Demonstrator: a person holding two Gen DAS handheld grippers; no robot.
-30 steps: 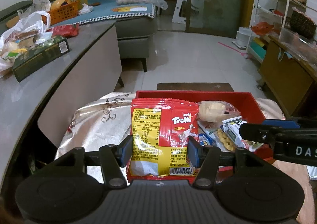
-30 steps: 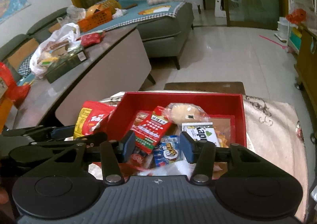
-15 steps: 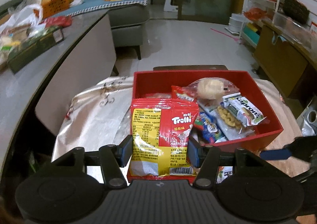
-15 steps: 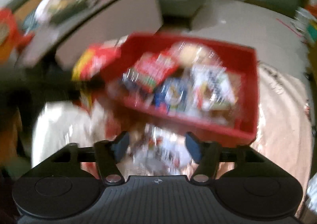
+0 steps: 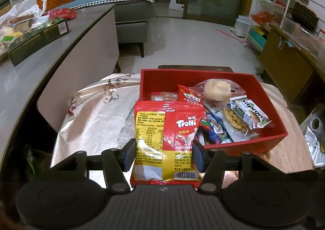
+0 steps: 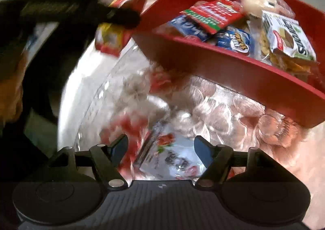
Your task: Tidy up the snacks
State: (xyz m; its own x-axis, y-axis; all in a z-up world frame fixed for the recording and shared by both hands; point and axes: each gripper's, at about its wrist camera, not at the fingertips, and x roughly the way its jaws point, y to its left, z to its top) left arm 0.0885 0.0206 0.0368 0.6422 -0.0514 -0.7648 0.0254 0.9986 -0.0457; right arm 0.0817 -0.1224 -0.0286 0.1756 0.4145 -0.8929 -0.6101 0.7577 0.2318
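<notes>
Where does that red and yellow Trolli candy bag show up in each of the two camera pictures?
Left wrist view: Trolli bag sits low in the centre, clamped in the left tool.
Right wrist view: the same bag is upper left, blurred, behind a dark bar that looks like the left tool.
Shared landmark: the red box of snacks, right of the bag in both.

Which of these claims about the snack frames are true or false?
1. The left gripper holds the Trolli packet. True.
2. The red box is empty. False: several snack packs lie in it.
3. The right gripper is clamped on a packet. False: its jaws stand open above a white packet on the tablecloth.
4. A green box lies on the grey table. True.
</notes>
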